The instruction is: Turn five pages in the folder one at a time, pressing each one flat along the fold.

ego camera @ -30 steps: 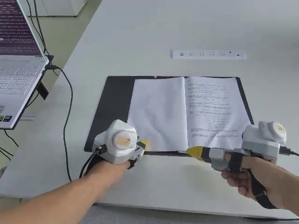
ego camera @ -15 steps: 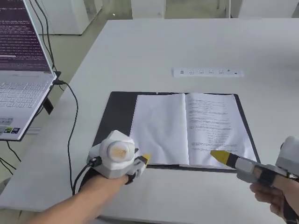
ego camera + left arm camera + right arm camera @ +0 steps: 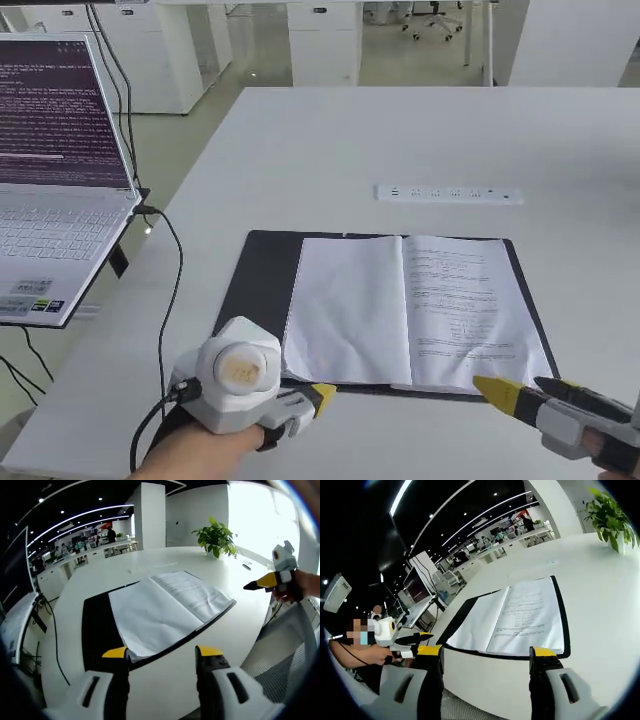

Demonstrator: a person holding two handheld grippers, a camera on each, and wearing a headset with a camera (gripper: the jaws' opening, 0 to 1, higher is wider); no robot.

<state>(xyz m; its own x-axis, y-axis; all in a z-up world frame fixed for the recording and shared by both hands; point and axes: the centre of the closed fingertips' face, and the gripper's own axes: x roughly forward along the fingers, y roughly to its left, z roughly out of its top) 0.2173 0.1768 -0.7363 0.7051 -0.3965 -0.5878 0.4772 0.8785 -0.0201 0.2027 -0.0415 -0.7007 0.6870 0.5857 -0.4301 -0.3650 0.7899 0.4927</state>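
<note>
Both hand-held grippers hover at the near edge of the open folder (image 3: 258, 285), and neither holds anything. The right hand-held gripper (image 3: 500, 394) points its yellow tips toward the near outer corner of the printed page (image 3: 465, 300). In the right gripper view its jaws stand wide apart, with only bare tabletop (image 3: 600, 580) beyond the gap, and the folder lies ahead and a little to the left. The left hand-held gripper (image 3: 320, 398) sits just short of the near edge of the blank page (image 3: 345, 300). In the left gripper view its jaws are spread just as wide and are empty, with the folder straight ahead.

The folder's long axis runs crosswise, from one hand-held gripper toward the other. The fold (image 3: 405, 310) runs directly away from them, roughly midway between the two.

The free outer edge of the printed page lies ahead of the right hand-held gripper, so that one looks the nearer for lifting the next page. The left seems better placed to press it flat along the fold once it comes across. How many pages are already turned cannot be told.
</note>
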